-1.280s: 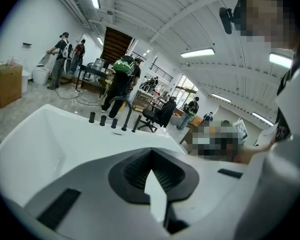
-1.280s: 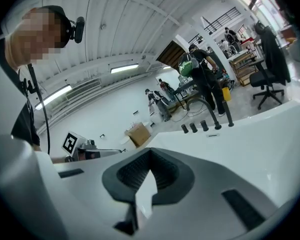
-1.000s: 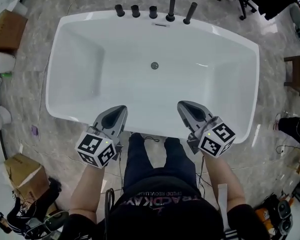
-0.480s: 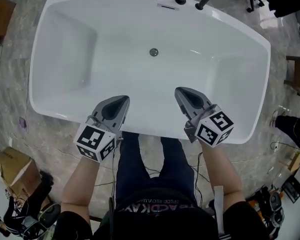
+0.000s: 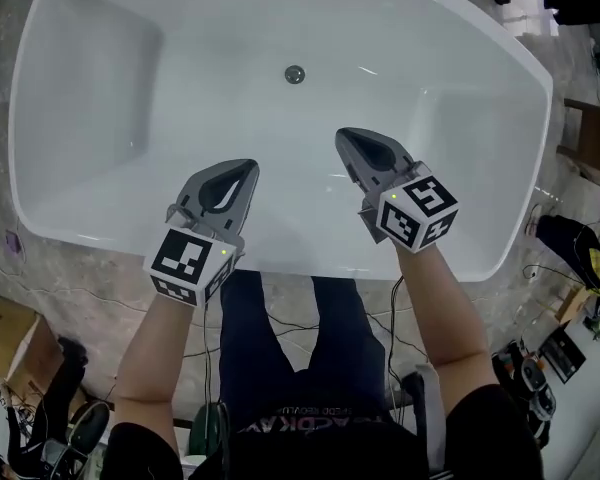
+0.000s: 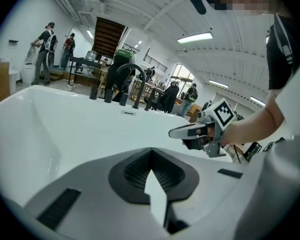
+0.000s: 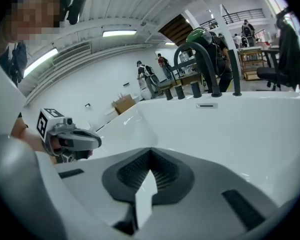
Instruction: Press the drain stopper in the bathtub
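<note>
Press not yet made. Drain stopper (image 5: pixel 295 74) sits on the bathtub (image 5: pixel 90 108) floor, mid-tub toward the far wall, with nothing touching it; raised or seated, cannot tell. Left hand-held gripper (image 5: pixel 244 169) and right hand-held gripper (image 5: pixel 348 139) both hover over the near side of the basin, well apart from the stopper. Jaws of each are closed together and empty. Remaining: reach down and press; the right is nearer.
</note>
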`<state>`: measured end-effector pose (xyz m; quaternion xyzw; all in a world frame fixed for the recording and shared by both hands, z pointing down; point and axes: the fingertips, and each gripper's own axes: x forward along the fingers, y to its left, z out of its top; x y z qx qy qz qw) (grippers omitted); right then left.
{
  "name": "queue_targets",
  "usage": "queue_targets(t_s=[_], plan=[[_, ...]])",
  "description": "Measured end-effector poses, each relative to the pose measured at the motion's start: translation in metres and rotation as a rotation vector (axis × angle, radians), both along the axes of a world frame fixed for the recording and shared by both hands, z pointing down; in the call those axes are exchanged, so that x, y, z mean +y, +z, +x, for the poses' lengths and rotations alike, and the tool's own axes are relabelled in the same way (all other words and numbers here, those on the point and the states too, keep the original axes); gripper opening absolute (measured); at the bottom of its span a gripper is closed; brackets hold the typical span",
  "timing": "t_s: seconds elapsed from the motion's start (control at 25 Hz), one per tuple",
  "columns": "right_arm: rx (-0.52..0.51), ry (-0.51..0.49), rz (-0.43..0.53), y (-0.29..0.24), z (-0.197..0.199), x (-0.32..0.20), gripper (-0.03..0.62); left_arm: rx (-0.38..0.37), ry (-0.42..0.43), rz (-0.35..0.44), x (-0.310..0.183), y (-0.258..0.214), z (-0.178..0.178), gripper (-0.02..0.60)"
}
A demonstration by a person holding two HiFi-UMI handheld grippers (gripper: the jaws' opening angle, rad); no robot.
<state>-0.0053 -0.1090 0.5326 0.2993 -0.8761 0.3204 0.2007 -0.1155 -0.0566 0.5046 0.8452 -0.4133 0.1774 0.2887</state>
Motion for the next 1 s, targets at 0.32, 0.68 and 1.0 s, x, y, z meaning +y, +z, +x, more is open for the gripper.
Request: queue_targets(t_s=[0.32,0.68,1.0], plan=[[0.064,-0.072,0.005,0.057,-0.034,-0.013,0.011,0.005,-0.048,-0.014,0.001,0.037,-0.019,0.006],[0.145,-0.104,0.001,0.135,-0.044,-0.055,0.011,0.025,-0.148,-0.048,-0.009,0.079,-0.035,0.006],[0.214,-0.07,-0.062,0.222,-0.041,-0.085,0.011,0.033,-0.17,-0.065,-0.017,0.109,-0.035,0.006]])
